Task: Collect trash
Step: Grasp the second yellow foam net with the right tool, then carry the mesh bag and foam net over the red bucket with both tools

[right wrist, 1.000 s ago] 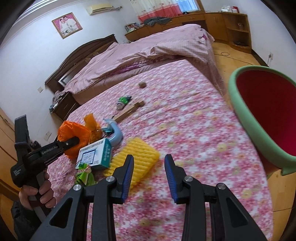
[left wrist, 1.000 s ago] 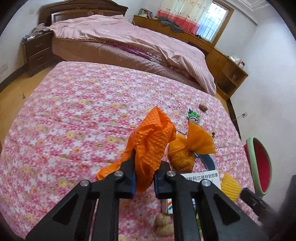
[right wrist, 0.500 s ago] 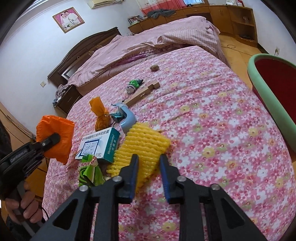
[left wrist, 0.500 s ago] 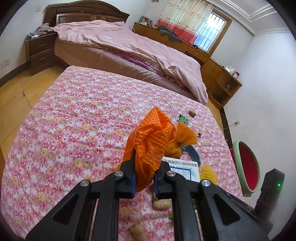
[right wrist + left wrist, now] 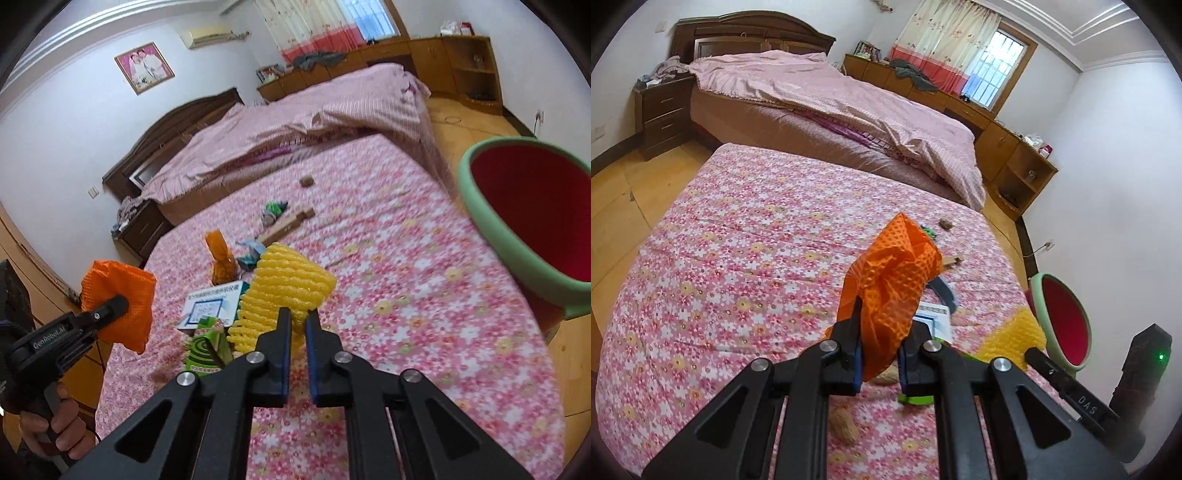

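Note:
My left gripper is shut on an orange foam net and holds it above the flowered table; it also shows in the right wrist view. My right gripper is shut on a yellow foam net, lifted off the cloth; its yellow edge shows in the left wrist view. A green-rimmed red bin stands off the table's right edge, also in the left wrist view.
On the flowered table lie a white medicine box, a green mosquito-coil packet, an orange tied bag, a blue tool, a wooden stick, a small green toy and a nut. A bed stands behind.
My right gripper closed on the yellow foam net and lifted it off the table. My left gripper rose and drew back with the orange net.

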A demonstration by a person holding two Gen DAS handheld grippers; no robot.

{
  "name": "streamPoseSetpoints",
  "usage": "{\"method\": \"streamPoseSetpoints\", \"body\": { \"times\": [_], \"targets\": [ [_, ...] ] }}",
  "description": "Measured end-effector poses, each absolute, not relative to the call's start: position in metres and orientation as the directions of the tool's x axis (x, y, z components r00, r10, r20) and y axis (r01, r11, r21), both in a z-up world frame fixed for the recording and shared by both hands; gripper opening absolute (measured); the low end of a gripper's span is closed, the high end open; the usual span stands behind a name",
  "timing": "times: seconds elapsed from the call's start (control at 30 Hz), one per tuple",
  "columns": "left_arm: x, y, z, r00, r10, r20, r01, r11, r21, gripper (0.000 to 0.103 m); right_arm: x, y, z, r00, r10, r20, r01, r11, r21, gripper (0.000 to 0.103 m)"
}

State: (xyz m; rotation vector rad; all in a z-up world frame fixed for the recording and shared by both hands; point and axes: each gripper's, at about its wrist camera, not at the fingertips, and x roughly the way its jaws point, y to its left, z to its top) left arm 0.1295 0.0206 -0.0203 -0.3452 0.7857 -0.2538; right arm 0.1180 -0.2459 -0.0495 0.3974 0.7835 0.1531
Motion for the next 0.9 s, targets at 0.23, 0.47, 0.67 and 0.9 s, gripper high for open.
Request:
{"method": "streamPoseSetpoints", "body": {
  "times": [0.23,0.47,0.67,0.9],
  "targets": [
    [0.111,0.002,-0.005,0.681,-0.377,-0.627,0.144,0.91,-0.39,0.013,0.09,-0.261,-0.025,0.762,0.242,-0.6,0.02,0.918,0.396,0.009],
    [0.097,-0.025,0.009,0.661,-0.431,-0.614,0.214,0.893,-0.396,0.013,0.062,-0.282,-0.005,0.812,0.201,-0.547,0.043,0.916,0.4,0.009],
    [0.092,-0.056,0.019,0.635,-0.478,-0.607,0.285,0.875,-0.392,0.013,0.038,-0.312,0.007,0.851,0.155,-0.502,0.082,0.905,0.418,0.009],
    [0.092,-0.109,0.027,0.586,-0.528,-0.614,0.378,0.849,-0.37,0.013,0.017,-0.35,0.011,0.878,0.057,-0.475,0.171,0.89,0.422,0.009]
  ]
}}
